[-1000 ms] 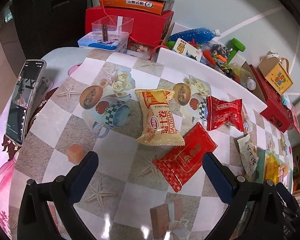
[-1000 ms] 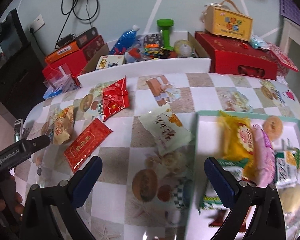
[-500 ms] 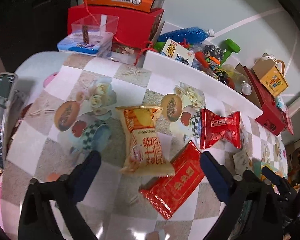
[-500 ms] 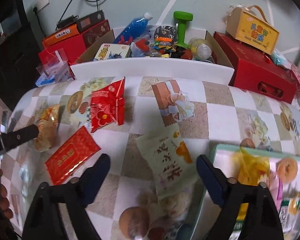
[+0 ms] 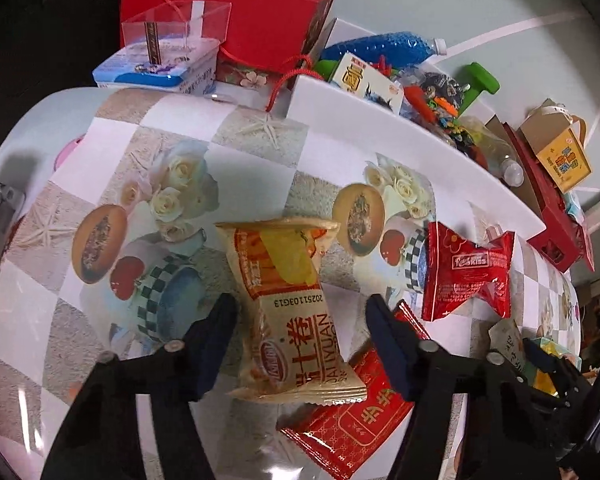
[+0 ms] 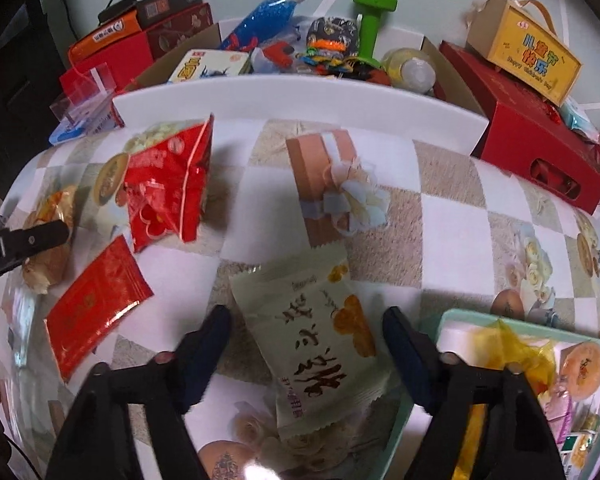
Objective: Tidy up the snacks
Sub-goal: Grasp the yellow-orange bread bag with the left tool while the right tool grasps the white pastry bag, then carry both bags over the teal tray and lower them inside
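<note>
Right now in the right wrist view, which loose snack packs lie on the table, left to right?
Tan egg-roll pack → flat red packet → puffy red pack → pale green pack, lying between the open right gripper fingers.

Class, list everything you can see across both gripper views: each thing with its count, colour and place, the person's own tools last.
Swiss roll pack: 1, beige-orange, between left fingers.
Pale snack pack: 1, cream-green, between right fingers.
Puffy red pack: 1, red, mid-table.
Flat red sachet: 1, red, table's left part.
Tray: 1, teal rim, right, holding snacks.
White box: 1, behind table, holding clutter.
Left gripper: 1, black, open.
Right gripper: 1, black, open.
</note>
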Tool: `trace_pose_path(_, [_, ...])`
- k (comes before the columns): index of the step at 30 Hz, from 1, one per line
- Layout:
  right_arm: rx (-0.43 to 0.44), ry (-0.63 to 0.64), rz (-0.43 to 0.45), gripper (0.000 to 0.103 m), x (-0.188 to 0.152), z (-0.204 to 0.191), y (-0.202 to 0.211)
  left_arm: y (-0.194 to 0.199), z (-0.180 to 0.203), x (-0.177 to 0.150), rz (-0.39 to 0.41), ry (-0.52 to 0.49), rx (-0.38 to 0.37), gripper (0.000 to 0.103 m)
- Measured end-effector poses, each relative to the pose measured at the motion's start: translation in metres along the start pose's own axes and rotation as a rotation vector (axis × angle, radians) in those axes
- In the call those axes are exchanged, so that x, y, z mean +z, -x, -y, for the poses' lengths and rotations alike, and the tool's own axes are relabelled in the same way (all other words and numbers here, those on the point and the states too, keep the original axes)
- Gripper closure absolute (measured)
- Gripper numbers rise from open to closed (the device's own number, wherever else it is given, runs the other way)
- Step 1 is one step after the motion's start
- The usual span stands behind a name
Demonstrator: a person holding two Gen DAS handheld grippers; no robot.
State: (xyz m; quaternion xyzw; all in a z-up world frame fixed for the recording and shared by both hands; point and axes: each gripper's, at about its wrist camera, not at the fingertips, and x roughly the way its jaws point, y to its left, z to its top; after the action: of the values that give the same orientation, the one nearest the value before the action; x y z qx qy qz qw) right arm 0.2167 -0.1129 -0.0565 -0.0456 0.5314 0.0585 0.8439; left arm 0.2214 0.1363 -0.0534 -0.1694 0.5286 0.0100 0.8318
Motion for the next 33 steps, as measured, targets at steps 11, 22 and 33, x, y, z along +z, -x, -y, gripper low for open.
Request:
trace_pose_path(11, [0.013,-0.009,0.036,0.049,-0.017,-0.008,0.013,0.014,-0.004,-0.014,0.035,0.005,0.011,0.064])
trace_pose_path(22, [0.031,-0.084,0.149,0.049,-0.040,-0.021,0.072,0.059,0.014,-0.047,0.088,0.020,-0.024,0.064])
trace_pose_path(33, [0.059,-0.189,0.149,0.048,-0.075,-0.017,0.097,0.094,0.035,-0.076,0.124,0.015,-0.040,0.064])
